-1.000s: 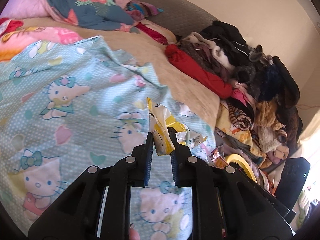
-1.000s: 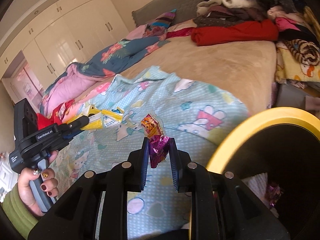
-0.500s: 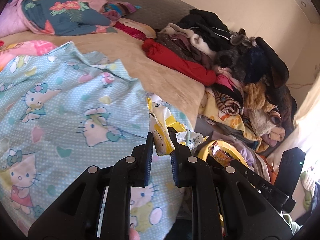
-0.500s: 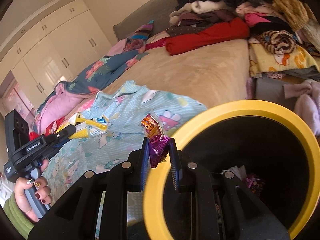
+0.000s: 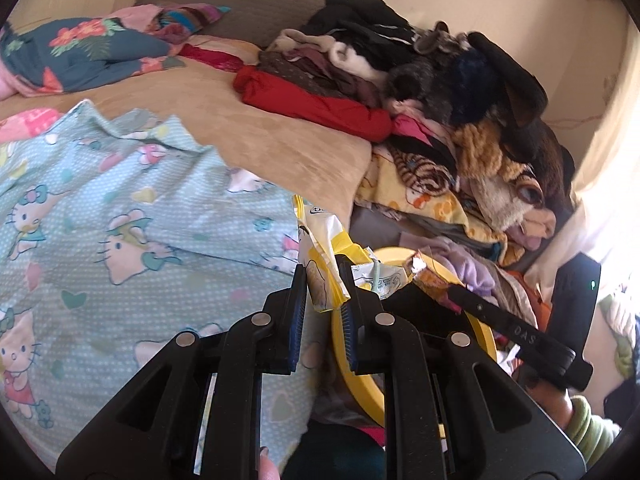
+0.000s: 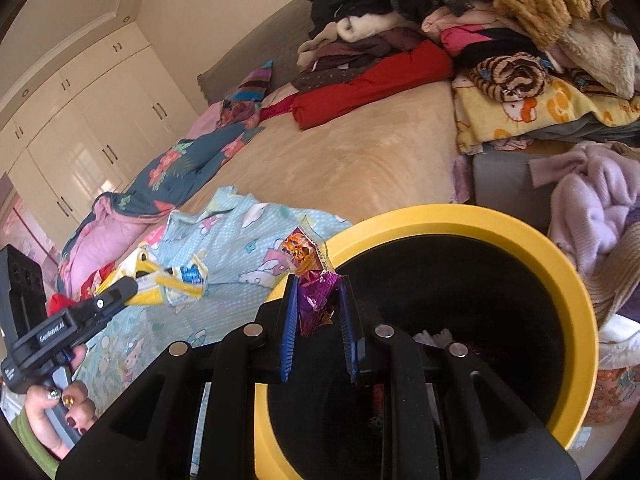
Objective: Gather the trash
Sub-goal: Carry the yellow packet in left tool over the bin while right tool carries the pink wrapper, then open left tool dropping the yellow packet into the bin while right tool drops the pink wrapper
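A: The right gripper (image 6: 318, 312) hangs over the near left rim of the yellow bin (image 6: 460, 220), its jaws pinched on a purple and orange candy wrapper (image 6: 314, 292).

B: And the left gripper (image 5: 323, 292) is clamped on a yellow and white snack packet (image 5: 320, 248), above the edge of the blue cartoon sheet (image 5: 120, 216), just left of the bin (image 5: 486, 336).

A: So both pieces of trash are in the air, none on the sheet that the views show.

B: The right one looks ready to drop. The sensible thing is to carry it a little further toward the middle of the dark opening before letting go, because a light wrapper can flutter and catch the rim.

A: The packet is long and floppy, too. The left hand probably wants to wait until the right is clear, then bring it over the opening tip-down.

B: Some scraps already lie at the bottom.
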Demonstrator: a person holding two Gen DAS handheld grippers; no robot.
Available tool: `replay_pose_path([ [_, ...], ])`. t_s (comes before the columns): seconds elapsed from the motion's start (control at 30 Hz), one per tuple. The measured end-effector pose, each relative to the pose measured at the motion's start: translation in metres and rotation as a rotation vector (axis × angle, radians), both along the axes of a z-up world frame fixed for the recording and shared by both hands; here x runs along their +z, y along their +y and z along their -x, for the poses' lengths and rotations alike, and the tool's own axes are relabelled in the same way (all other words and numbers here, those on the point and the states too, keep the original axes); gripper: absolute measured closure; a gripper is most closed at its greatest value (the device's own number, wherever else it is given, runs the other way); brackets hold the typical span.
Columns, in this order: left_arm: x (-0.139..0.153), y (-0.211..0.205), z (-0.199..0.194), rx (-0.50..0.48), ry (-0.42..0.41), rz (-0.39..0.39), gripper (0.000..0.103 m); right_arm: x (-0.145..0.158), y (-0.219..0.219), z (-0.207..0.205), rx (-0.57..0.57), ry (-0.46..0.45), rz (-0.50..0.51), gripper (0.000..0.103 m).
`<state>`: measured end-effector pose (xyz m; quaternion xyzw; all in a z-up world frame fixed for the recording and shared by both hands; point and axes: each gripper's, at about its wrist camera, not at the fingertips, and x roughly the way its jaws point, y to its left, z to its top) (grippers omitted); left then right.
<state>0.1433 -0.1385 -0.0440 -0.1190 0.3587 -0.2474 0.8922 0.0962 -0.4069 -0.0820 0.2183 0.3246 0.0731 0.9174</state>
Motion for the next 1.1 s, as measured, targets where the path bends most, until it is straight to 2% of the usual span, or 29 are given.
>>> replay_pose_path([
  [0.47,-0.003,-0.04,0.019,-0.112,-0.005,-0.058,0.092,-0.001,-0.024,0.007,-0.064,0.022,0.023,0.084],
  [0.7,-0.014,-0.062,0.028,-0.176,0.035,-0.099,0.092,-0.006,-0.039,0.011,-0.095,0.065,-0.004,0.08],
  [0.9,-0.023,-0.082,0.039,-0.231,0.05,-0.125,0.091,-0.004,-0.048,0.021,-0.105,0.082,0.002,0.066],
  [1.1,-0.03,-0.092,0.043,-0.245,0.073,-0.14,0.087,0.009,-0.059,0.039,-0.13,0.073,0.017,0.039],
])
